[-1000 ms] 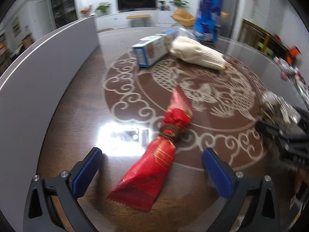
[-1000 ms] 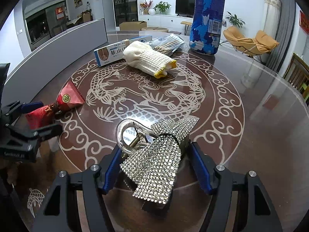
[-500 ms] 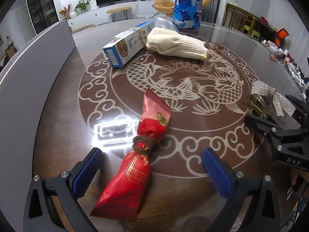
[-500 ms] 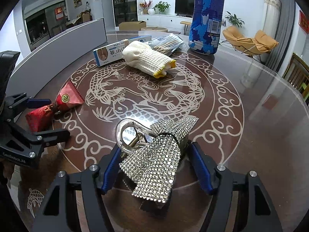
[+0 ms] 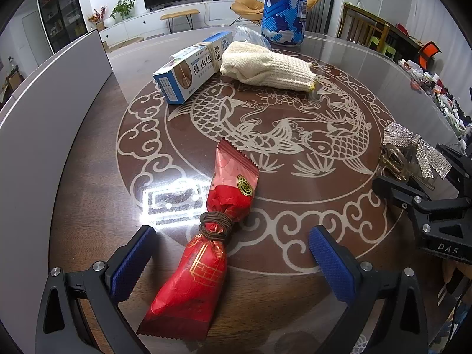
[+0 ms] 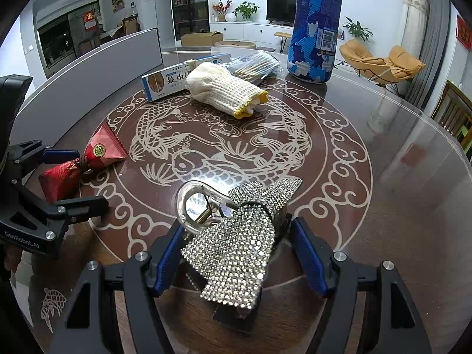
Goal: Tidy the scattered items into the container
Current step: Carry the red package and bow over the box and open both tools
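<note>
1. A grey wall [image 5: 44, 112] curves along the left edge of the table [image 6: 398, 206].
2. The left gripper [image 5: 230, 253] sits near the left edge. Its jaws are wide apart. The red bag [image 5: 206, 242] lies flat between them, and no pad touches it. A brown band [image 5: 214, 225] is tied round the bag's middle.
3. A blue and white box [image 6: 180, 81] lies near the far edge.
4. A white glove [image 6: 227, 90] lies just right of the box, touching it.
5. A clear pack of sticks [image 6: 256, 65] lies behind the glove.
6. A tall blue roll [image 6: 315, 26] stands at the far edge, right of the pack.
7. The right gripper [image 6: 236, 250] is near the near edge. Its jaws are apart, with a sparkly bow clip [image 6: 236, 236] between them. The left pad looks to be touching the clip, but the right pad is clear of it.
</note>
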`<state>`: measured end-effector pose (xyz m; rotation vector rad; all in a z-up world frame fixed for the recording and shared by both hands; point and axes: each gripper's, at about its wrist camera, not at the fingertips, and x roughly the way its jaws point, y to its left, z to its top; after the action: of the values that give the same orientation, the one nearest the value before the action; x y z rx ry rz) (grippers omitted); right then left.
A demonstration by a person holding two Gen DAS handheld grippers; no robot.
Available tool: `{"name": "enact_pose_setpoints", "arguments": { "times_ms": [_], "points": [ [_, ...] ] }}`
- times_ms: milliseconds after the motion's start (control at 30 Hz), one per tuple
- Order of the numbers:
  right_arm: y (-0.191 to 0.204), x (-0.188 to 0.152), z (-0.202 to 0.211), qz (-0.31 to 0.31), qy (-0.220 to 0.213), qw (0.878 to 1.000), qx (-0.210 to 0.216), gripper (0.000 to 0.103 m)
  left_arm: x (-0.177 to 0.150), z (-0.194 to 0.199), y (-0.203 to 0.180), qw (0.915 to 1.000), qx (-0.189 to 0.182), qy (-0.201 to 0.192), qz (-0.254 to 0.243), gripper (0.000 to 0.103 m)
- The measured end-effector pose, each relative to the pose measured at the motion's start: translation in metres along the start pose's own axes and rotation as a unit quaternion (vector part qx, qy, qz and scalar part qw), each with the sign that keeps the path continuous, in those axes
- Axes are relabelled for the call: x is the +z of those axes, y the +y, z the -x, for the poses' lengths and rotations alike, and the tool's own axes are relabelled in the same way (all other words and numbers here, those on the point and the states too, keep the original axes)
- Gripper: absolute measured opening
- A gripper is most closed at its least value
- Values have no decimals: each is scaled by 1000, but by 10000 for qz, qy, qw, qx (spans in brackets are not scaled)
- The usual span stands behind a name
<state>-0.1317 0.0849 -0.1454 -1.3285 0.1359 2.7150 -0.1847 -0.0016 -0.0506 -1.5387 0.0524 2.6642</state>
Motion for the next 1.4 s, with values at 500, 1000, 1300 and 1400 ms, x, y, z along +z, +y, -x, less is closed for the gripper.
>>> {"name": "enact_pose_setpoints", "arguments": {
  "times_ms": [500,1000,1300,1400],
  "points": [
    [-16,8,9,-115,468,9980,418,56,13,11,-4,9983,-220,423,-336,28],
    [3,27,79,-126,118,9967,796,47,-2,120,28,9985,-265,-471,-17,22],
    [134,117,115,355,-380,9796,1942,47,-15,209,185,9910,375,-766,1029,22],
    [199,145,114,604,-461,9682,2384,47,-22,220,249,9840,684,-730,1472,22]
  ]
}}
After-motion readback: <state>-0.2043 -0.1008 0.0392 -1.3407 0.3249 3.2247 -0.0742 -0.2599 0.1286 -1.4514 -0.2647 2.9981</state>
